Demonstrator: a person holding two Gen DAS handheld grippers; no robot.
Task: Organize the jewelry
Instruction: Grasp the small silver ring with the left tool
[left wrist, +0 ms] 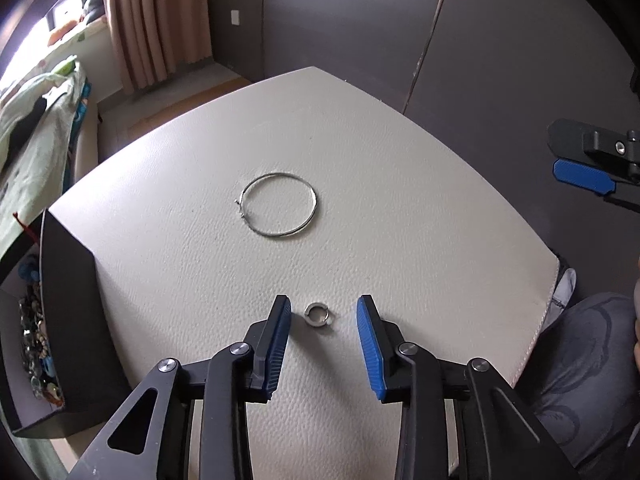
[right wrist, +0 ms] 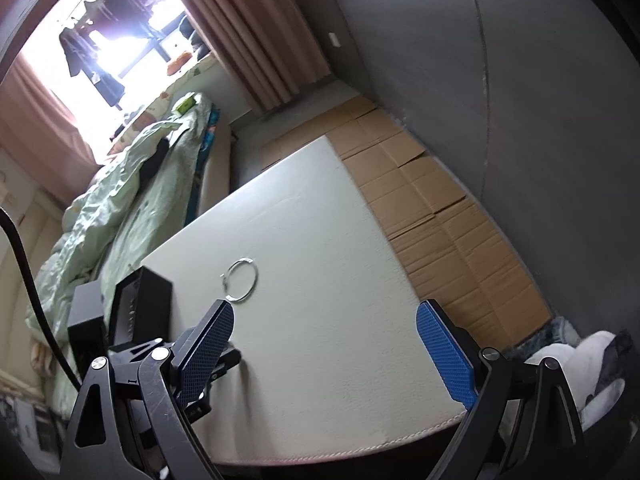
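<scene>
A small silver ring (left wrist: 317, 314) lies flat on the cream leather-look desk (left wrist: 400, 200), right between the spread blue pads of the left gripper (left wrist: 323, 307), not touching either one. The jaws stand wide apart with nothing in them, lined up on either side of the ring as if to close on it.

Further out toward the middle of the desk lies a large thin hoop (left wrist: 278, 204), loose and well apart from the ring.

At the left edge sits an open black box (left wrist: 68, 280), with a jumble of beads and other jewelry (left wrist: 34, 332) heaped inside it.

The right gripper (right wrist: 325, 318) hangs off to the right side above the desk, open and holding nothing.

By the look of it most of the sorting is done: the box already holds a pile, and only these two pieces are left out. The ring seems to be next to go in, the hoop after it.

Beyond the desk there is a bed with a rumpled green quilt (right wrist: 120, 184).
</scene>
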